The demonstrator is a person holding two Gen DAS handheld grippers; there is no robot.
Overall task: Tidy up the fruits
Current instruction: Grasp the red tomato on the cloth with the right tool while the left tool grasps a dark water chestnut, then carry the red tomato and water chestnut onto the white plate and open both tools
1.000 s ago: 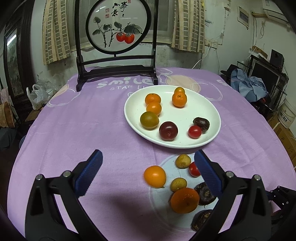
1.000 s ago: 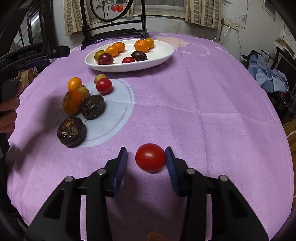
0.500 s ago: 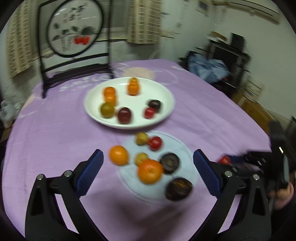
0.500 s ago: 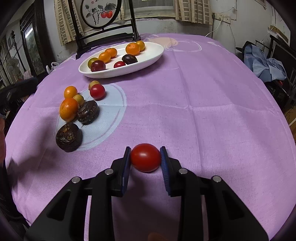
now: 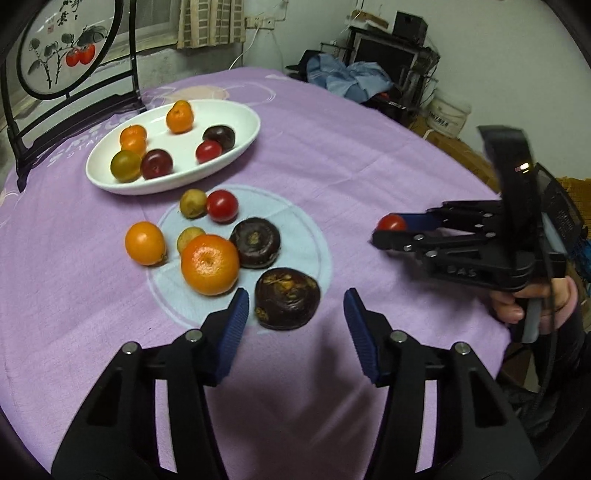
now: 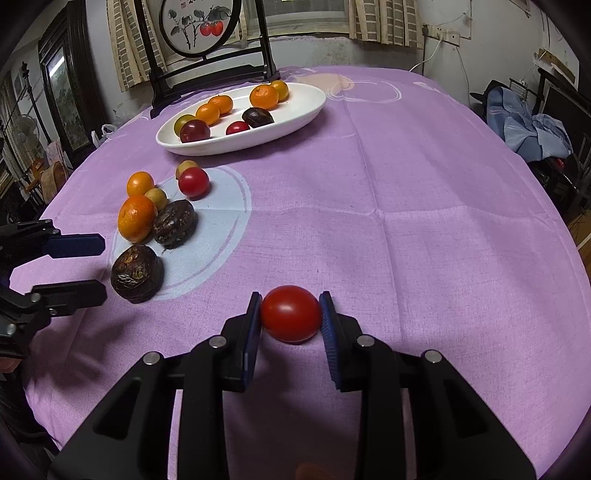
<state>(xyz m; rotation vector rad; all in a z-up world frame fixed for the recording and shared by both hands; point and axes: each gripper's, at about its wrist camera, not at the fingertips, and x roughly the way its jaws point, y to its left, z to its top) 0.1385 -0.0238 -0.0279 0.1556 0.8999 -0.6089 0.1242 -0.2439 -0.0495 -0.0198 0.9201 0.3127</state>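
Observation:
My right gripper (image 6: 290,314) is shut on a red tomato (image 6: 290,313) just above the purple cloth; it also shows in the left wrist view (image 5: 392,226). My left gripper (image 5: 293,325) is open, its blue pads either side of a dark wrinkled fruit (image 5: 287,298) that lies on the cloth just ahead. Beside it lie a big orange (image 5: 209,264), another dark fruit (image 5: 255,242), a small orange (image 5: 144,242), two yellowish fruits and a red tomato (image 5: 221,205). A white oval plate (image 5: 243,142) holds several fruits.
A black-framed round painted screen (image 6: 201,22) stands behind the plate. The round table drops off at its edges; clothes and furniture (image 5: 354,79) crowd the room to the right. A hand (image 5: 532,301) holds the right gripper.
My right gripper closed on the red tomato. My left gripper swung right and moved in, so the near dark fruit now sits between its open pads.

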